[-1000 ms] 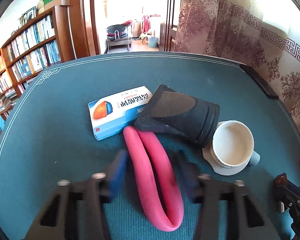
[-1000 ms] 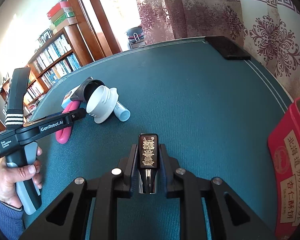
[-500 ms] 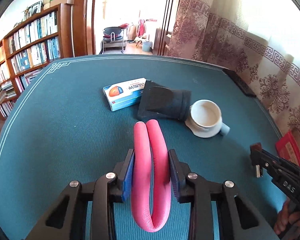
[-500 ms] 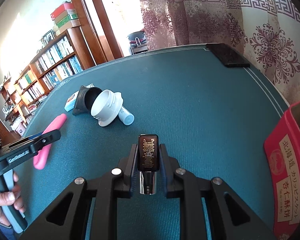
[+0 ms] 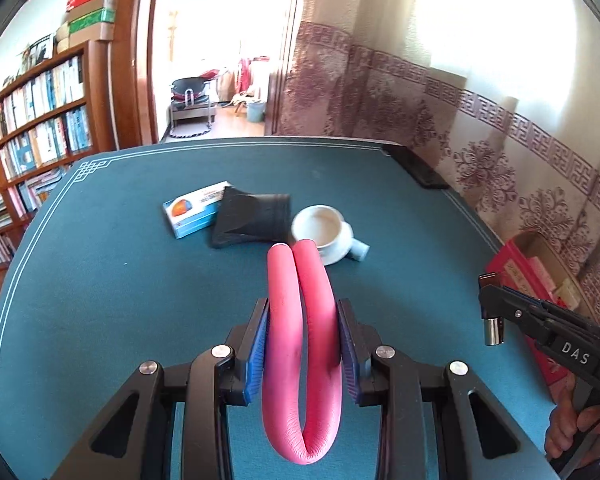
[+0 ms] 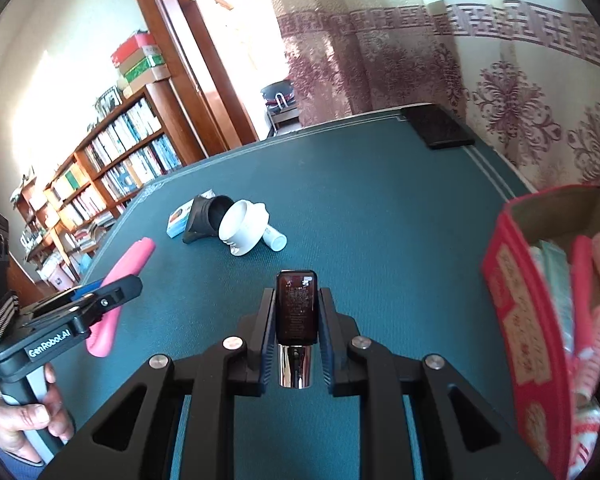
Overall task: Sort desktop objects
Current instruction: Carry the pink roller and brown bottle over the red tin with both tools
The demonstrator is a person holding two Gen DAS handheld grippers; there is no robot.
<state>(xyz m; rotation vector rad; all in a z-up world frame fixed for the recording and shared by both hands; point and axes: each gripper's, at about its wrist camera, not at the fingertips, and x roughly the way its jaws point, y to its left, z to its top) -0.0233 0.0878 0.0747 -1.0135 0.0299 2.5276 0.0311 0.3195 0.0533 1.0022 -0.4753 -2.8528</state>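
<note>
My left gripper [image 5: 302, 320] is shut on a pink foam loop [image 5: 300, 360], folded double and lifted off the green tabletop [image 5: 100, 300]. My right gripper [image 6: 296, 308] is shut on a small dark bottle with a silver cap [image 6: 296, 312], also held above the table. The right wrist view shows the left gripper [image 6: 112, 292] with the pink loop [image 6: 120, 276] at the left. In the left wrist view the right gripper [image 5: 490, 308] hangs at the right with the bottle [image 5: 491, 326]. A red box [image 6: 520, 344] with several items inside stands at the table's right edge.
Further back lie a blue-and-white carton [image 5: 194, 212], a black nozzle [image 5: 254, 220], and a white funnel-like cup on a pale tube [image 5: 326, 234]. A black flat object [image 5: 416, 168] sits at the far right corner. Bookshelves [image 5: 32, 140] and curtains surround the table.
Both grippers have risen and pulled back from the pile. The left gripper closed on the pink loop and lifted it. The red box has come further into the right wrist view.
</note>
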